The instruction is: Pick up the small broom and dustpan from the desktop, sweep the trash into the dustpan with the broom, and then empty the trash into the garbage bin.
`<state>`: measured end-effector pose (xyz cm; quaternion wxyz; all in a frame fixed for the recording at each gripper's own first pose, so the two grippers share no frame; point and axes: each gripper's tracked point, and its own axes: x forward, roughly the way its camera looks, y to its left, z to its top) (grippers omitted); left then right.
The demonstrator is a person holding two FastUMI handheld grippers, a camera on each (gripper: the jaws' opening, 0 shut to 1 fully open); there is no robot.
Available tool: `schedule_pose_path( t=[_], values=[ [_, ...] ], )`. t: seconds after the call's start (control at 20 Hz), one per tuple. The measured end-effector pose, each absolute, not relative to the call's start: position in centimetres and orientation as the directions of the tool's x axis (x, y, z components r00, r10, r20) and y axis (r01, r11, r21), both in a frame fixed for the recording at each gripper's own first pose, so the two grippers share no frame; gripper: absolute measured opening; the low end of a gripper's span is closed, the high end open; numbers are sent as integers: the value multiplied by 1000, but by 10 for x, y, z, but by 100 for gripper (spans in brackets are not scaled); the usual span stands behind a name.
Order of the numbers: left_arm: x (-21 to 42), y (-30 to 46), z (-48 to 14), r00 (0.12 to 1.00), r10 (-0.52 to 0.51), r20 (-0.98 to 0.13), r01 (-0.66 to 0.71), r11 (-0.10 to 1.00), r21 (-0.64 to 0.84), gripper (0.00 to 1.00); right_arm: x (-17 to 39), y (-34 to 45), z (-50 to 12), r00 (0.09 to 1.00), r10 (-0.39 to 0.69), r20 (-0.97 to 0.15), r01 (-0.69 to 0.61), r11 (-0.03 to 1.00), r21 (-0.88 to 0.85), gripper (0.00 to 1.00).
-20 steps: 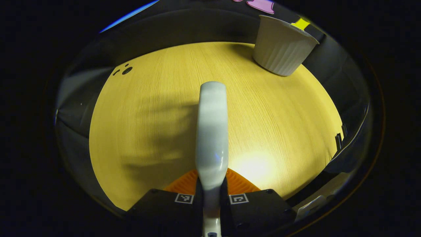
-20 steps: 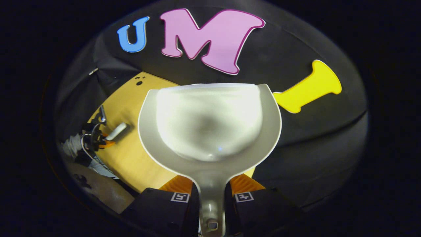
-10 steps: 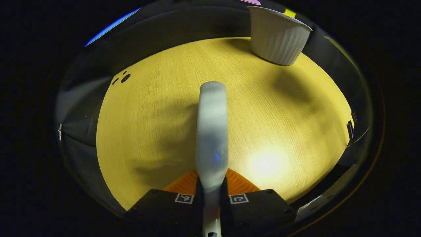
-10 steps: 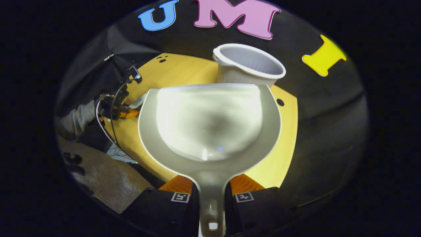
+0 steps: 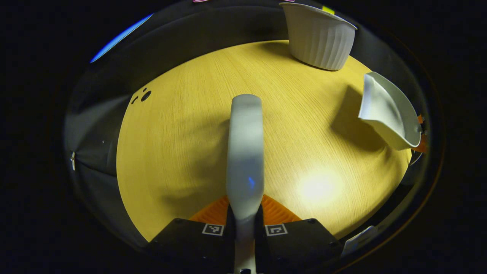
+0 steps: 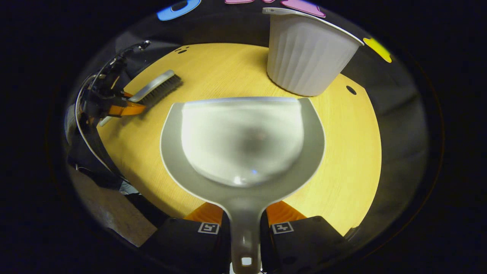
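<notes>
two claws clamped: your left gripper [image 5: 244,224] pinches smooth grey broom [image 5: 245,152] handle, right gripper [image 6: 244,224] pinches glossy scoop-shaped dustpan [image 6: 243,148] above wood-grain table [image 6: 342,160]; ribbed white bin [image 6: 304,57] beyond.

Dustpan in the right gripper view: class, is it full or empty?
Empty. The dustpan, held by its handle in the right claw, shows only a bare, shiny white scoop, with no trash visible inside.

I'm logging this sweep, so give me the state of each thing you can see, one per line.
Small broom: gripped by the left gripper, bristles down at the desktop.
Dustpan: handle clamped in the right gripper, pan empty.
Garbage bin: upright on the desktop, open top.
Desktop: no trash visible.
</notes>
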<state>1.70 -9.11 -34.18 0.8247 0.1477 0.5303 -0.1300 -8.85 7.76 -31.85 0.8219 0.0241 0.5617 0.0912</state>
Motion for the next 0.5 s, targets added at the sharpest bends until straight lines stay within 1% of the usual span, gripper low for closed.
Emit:
schedule_pose_path(
  t=[0.25,0.3,0.35,0.4,0.5],
  values=[
    [17,-92,-345,400,-49,-915,363,925,109,25,-88,85,-336,328,179,-928,-127,981,144,35],
    [18,-92,-346,397,-48,-917,362,926,109,24,-87,86,-338,327,179,-928,-131,981,143,35],
    [18,-91,-347,395,-46,-918,361,926,109,26,-88,87,-340,324,179,-929,-137,981,141,31],
    [18,-92,-348,391,-44,-919,361,926,109,26,-87,88,-342,322,177,-930,-142,980,137,31],
    [23,-91,-351,391,-40,-920,362,925,113,28,-88,92,-345,313,172,-934,-150,980,131,40]
  ],
)
